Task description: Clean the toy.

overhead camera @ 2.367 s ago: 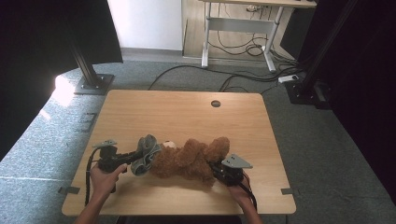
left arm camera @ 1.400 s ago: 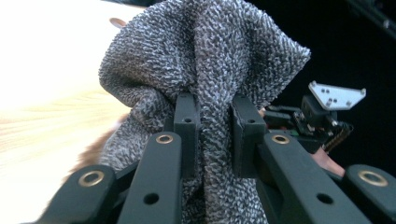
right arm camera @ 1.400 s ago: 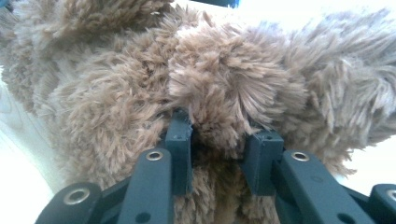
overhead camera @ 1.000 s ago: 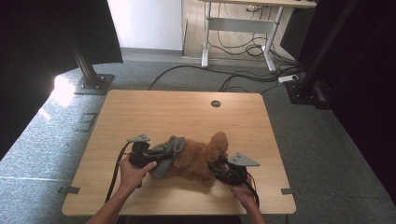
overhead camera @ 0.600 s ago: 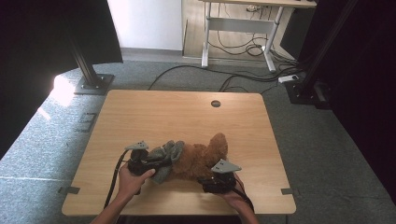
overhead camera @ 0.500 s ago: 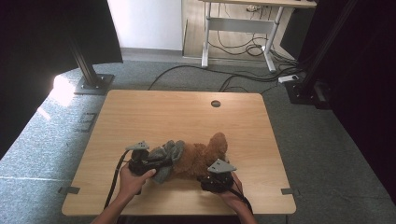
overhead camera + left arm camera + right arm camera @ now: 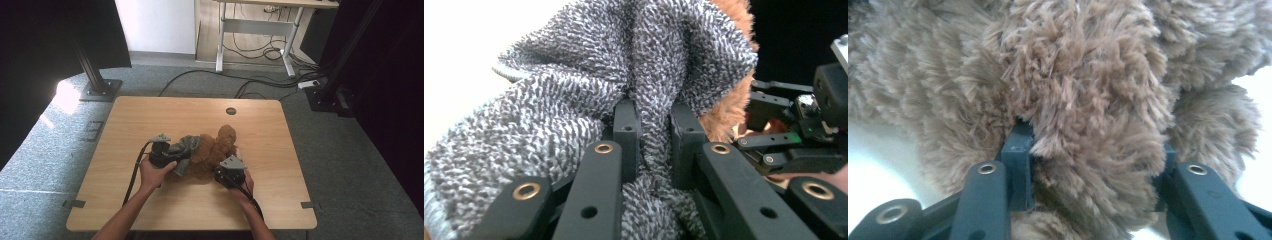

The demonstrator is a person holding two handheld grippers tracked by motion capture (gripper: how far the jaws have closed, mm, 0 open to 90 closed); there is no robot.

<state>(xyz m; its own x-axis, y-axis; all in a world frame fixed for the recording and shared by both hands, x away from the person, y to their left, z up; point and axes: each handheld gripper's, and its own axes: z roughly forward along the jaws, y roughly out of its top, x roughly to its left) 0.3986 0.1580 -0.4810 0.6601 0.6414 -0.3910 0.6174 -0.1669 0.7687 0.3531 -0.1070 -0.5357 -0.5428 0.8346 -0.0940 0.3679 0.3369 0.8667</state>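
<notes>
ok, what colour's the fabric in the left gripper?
Grey-and-white speckled knit, clearest in the left gripper view.

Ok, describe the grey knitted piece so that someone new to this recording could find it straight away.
Start at the wooden table and go to the brown plush toy lying near its front edge. The grey knitted garment sits on the toy's left end, pinched by the left hand-held gripper. Its speckled black-and-white knit sets it apart from the shaggy brown fur.

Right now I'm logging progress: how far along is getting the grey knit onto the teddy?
Partly done: the grey knit garment already covers one end of the brown teddy. In hand: the left gripper pinches a fold of the knit, while the right gripper straddles a furry limb. Left: most of the teddy's fur is bare.
</notes>
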